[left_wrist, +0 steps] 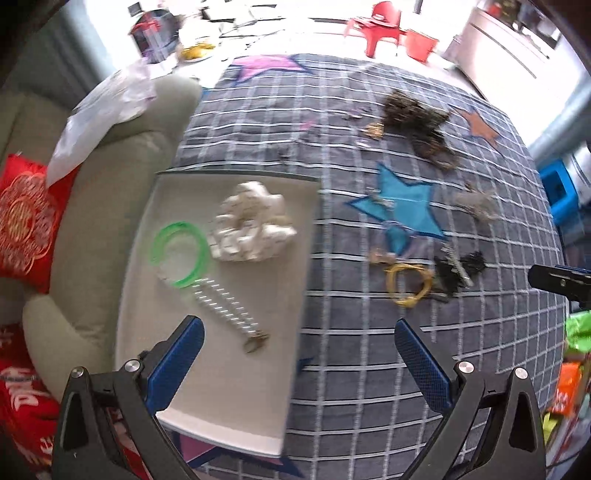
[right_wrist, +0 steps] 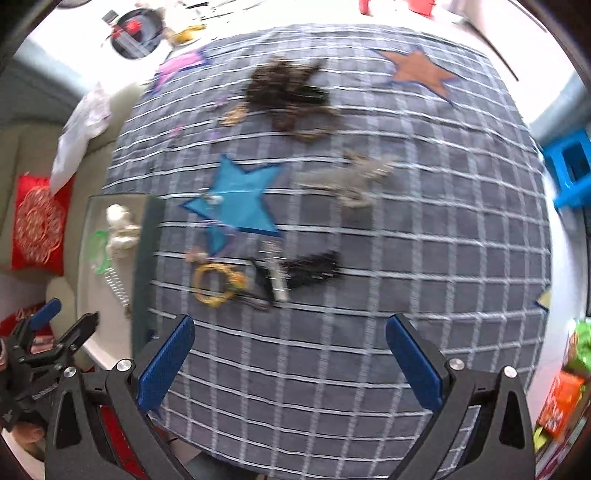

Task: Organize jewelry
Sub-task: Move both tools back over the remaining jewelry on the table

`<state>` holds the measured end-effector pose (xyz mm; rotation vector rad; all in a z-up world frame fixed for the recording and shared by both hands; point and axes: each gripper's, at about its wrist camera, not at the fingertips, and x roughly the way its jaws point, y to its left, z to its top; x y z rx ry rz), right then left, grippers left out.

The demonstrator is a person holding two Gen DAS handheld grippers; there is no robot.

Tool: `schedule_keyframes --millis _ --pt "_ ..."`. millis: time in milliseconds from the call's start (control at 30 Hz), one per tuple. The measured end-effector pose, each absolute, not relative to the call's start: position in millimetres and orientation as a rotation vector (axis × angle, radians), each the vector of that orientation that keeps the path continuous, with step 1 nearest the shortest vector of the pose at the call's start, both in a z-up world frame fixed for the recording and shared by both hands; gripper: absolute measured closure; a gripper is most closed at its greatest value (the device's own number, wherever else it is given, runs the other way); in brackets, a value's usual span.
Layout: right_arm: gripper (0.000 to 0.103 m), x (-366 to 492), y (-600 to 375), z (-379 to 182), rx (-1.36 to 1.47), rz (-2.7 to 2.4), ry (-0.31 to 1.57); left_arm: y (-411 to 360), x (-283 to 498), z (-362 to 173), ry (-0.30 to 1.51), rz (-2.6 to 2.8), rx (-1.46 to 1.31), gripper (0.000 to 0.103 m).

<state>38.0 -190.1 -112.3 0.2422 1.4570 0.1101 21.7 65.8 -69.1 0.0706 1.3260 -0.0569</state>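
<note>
A white tray (left_wrist: 236, 398) lies on the left of a grey checked mat (left_wrist: 369, 369). On it are a white scrunchie (left_wrist: 255, 227), green bangles (left_wrist: 181, 254) and a pearl bracelet (left_wrist: 231, 308). Loose on the mat are a yellow bangle (left_wrist: 408, 284), a black hair piece (left_wrist: 458, 271), a brown scrunchie (left_wrist: 421, 123) and a grey piece (left_wrist: 476, 203). My left gripper (left_wrist: 299, 354) is open and empty over the tray's right edge. My right gripper (right_wrist: 290, 352) is open and empty above the mat, near the yellow bangle (right_wrist: 214, 284) and black piece (right_wrist: 306, 269).
A beige sofa arm (left_wrist: 110, 206) with a red cushion (left_wrist: 26, 221) is left of the tray. A blue stool (right_wrist: 570, 173) stands at the right. Colourful packets (right_wrist: 565, 395) lie at the right edge. Red chairs (left_wrist: 380, 26) stand far back.
</note>
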Motion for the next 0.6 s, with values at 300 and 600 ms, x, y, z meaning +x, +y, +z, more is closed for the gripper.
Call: schedule_keyframes --millis 300,600 --pt "0.0 29 -229 -130 0.272 0.056 1.477 20 36 -87 1.369 -0.145 0.075 0.0" --pt "0.0 43 -239 -147 0.268 0.068 1.48 -9 61 -110 1.408 -0.168 0.078 0.007"
